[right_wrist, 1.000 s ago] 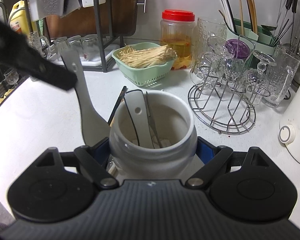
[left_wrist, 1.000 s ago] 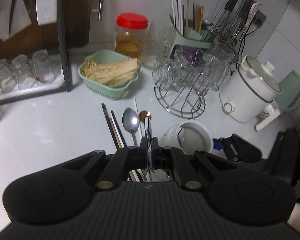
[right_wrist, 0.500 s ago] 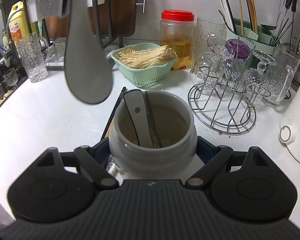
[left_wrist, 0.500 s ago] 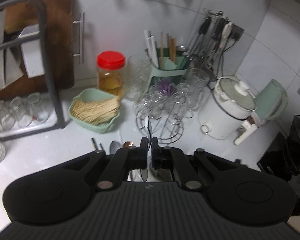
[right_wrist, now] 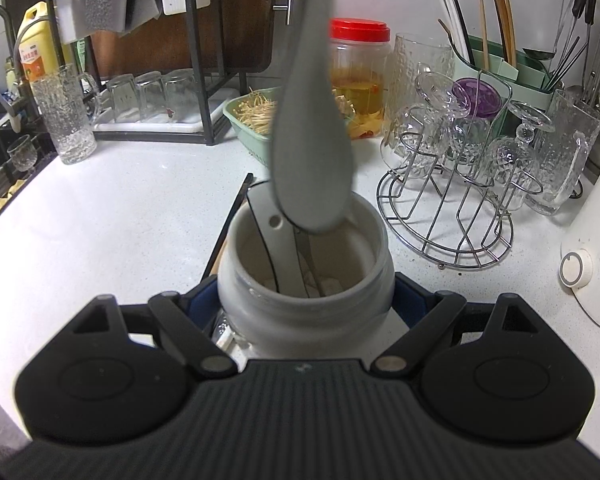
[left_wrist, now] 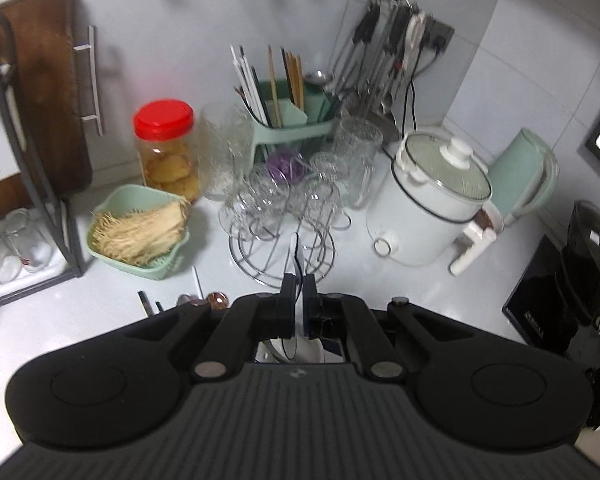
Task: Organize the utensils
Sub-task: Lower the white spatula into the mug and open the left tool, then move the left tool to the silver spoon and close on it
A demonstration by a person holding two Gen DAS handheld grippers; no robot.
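Note:
My right gripper (right_wrist: 306, 300) is shut on a white ceramic jar (right_wrist: 306, 292), its blue pads (right_wrist: 204, 300) pressing on both sides. A white handle with a hole (right_wrist: 270, 236) and a metal utensil stand inside the jar. A grey paddle (right_wrist: 312, 160) hangs blade down just over the jar's mouth. My left gripper (left_wrist: 298, 292) is shut on the paddle's thin handle (left_wrist: 295, 250), seen edge-on. Dark chopsticks (right_wrist: 230, 232) lie on the counter left of the jar. In the left wrist view, chopstick ends (left_wrist: 144, 300) and a copper spoon (left_wrist: 218, 300) peek out above the gripper body.
A wire glass rack (right_wrist: 444, 216) stands right of the jar, with a white cooker (left_wrist: 432, 204) beyond it. Behind are a green basket (left_wrist: 140, 236), a red-lidded jar (left_wrist: 166, 148) and a green utensil holder (left_wrist: 292, 120). A black dish rack (right_wrist: 196, 80) stands at the left.
My left gripper rose with the grey paddle and carried it from the left side of the jar to over its mouth. The right gripper and jar stayed still.

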